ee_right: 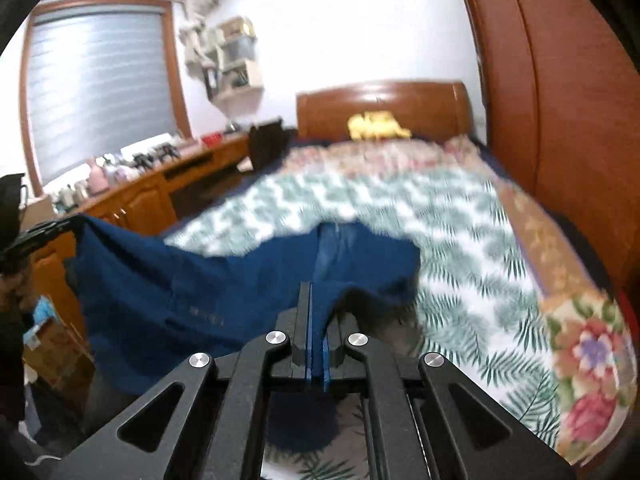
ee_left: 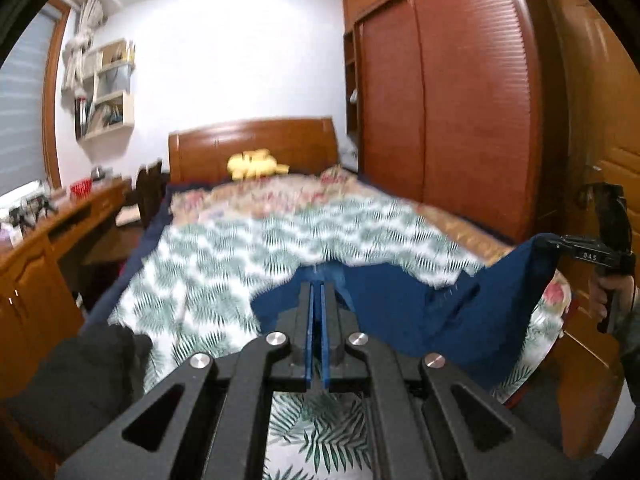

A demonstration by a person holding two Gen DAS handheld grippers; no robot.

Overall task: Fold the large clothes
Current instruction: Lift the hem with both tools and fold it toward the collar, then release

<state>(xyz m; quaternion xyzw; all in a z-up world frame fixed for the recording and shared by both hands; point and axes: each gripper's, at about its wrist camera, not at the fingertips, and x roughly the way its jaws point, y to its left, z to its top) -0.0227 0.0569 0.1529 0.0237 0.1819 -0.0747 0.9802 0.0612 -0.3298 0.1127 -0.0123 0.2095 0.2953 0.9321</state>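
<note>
A large navy blue garment (ee_left: 404, 312) hangs stretched between both grippers above the foot of the bed. My left gripper (ee_left: 319, 286) is shut on one edge of it. My right gripper (ee_right: 319, 286) is shut on the other edge of the garment (ee_right: 192, 280), which sags below. The right gripper also shows at the right of the left wrist view (ee_left: 560, 246), pinching the cloth's corner. The left gripper shows at the left edge of the right wrist view (ee_right: 60, 226). The garment's lower part is hidden behind the gripper bodies.
The bed carries a green leaf-print sheet (ee_left: 224, 264) and a floral quilt (ee_right: 588, 344). A yellow plush toy (ee_left: 256, 165) lies by the wooden headboard (ee_left: 256, 140). A wooden desk (ee_left: 52, 232) stands left, a wardrobe (ee_left: 460, 100) right. A dark item (ee_left: 84, 376) lies at the bed's near left.
</note>
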